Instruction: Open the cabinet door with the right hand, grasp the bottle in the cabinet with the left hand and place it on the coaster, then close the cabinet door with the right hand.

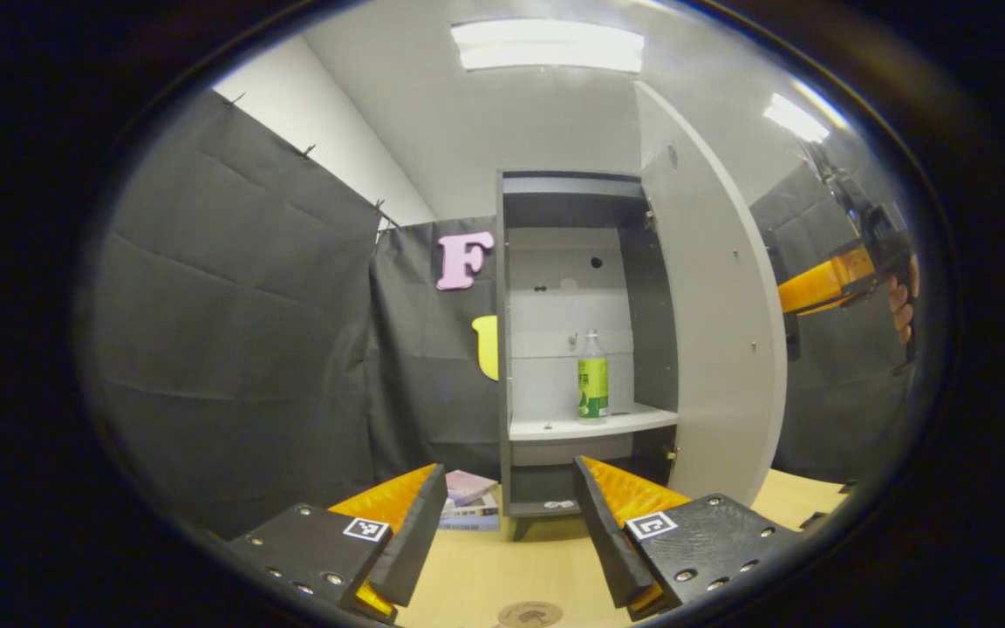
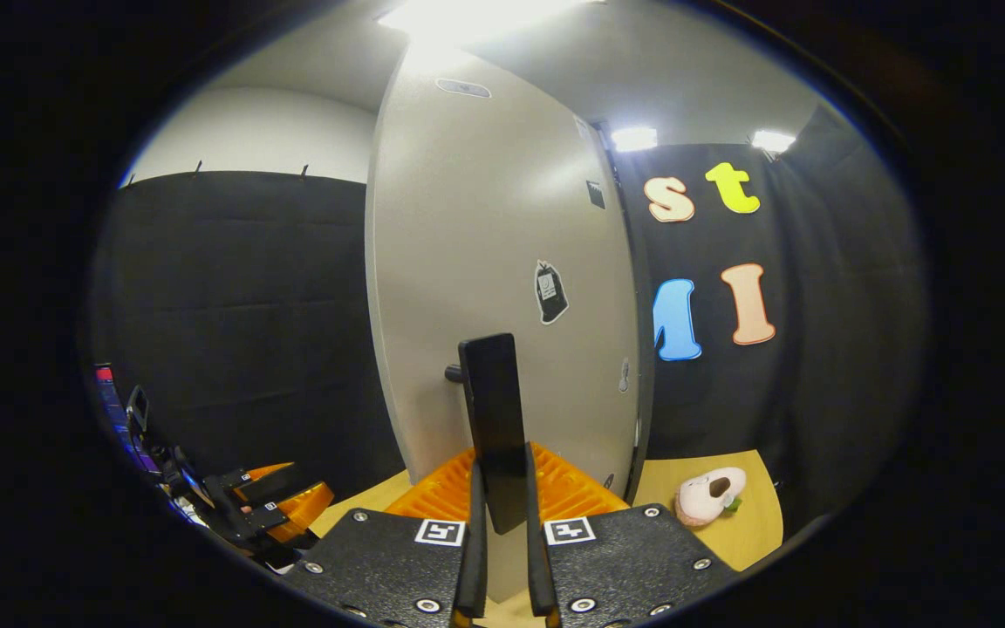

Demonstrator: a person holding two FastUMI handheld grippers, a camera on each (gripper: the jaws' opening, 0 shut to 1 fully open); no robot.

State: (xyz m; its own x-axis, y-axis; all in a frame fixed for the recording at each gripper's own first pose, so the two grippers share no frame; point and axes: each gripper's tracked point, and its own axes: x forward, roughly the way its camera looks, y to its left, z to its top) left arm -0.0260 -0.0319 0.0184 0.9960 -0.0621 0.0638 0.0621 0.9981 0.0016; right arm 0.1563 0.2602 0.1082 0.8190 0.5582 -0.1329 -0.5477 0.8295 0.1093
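While the cabinet door (image 1: 712,314) stands swung wide open, the green bottle (image 1: 592,377) sits upright on the white shelf (image 1: 590,425) inside the cabinet (image 1: 572,262), near the middle of the shelf and touching nothing else. In the left gripper view, the left gripper (image 1: 509,532) hangs low over the wooden table (image 1: 502,567) in front of the cabinet, well apart from the bottle. Its 2 fingers are spread wide with nothing between them. A round coaster (image 1: 530,614) lies on the table just below the fingers. A small stack of books (image 1: 470,504) lies beside the cabinet's foot. At the far right of that view, a hand (image 1: 902,301) holds the other orange gripper behind the door. In the right gripper view, the right gripper (image 2: 500,510) is squeezed tight on the black door handle (image 2: 494,419), with both fingers pressing its sides. A soft pink toy (image 2: 710,494) lies on the table to the right of the door.
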